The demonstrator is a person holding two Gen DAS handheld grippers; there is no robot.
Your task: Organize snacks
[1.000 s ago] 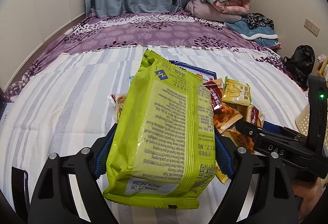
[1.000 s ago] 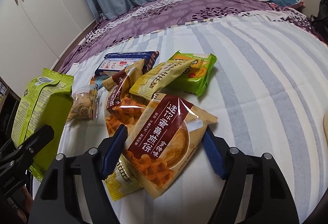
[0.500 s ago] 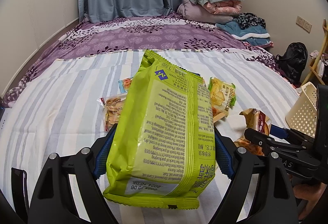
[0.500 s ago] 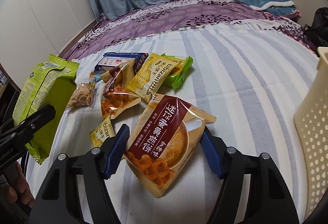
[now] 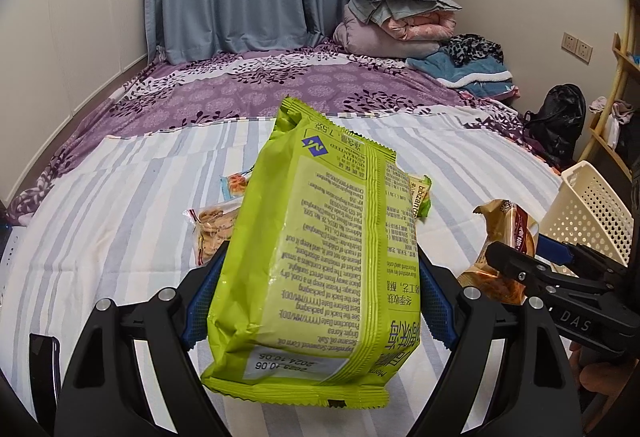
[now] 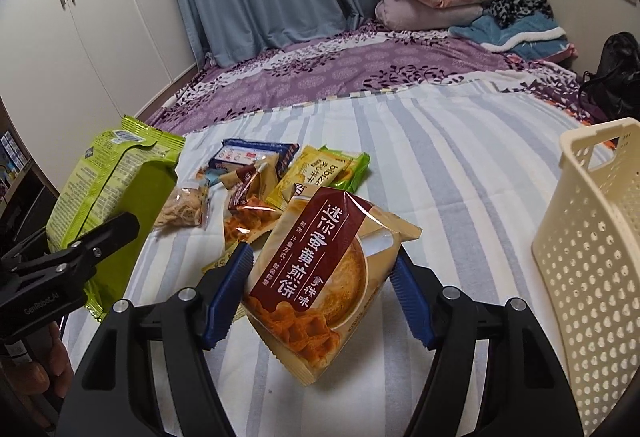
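On the striped bed (image 6: pixel 460 165), the left tongs (image 5: pixel 316 301) clamp a green snack bag (image 5: pixel 320 257) and the right tongs (image 6: pixel 320 293) a brown waffle pack (image 6: pixel 324 277), both aloft; each should clear the cream basket's (image 6: pixel 592 237) rim before release.

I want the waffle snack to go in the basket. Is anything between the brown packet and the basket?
Nothing visible is. The right gripper holds the brown waffle-cookie packet above the striped bedsheet, and only bare sheet lies between it and the cream perforated basket at its right.
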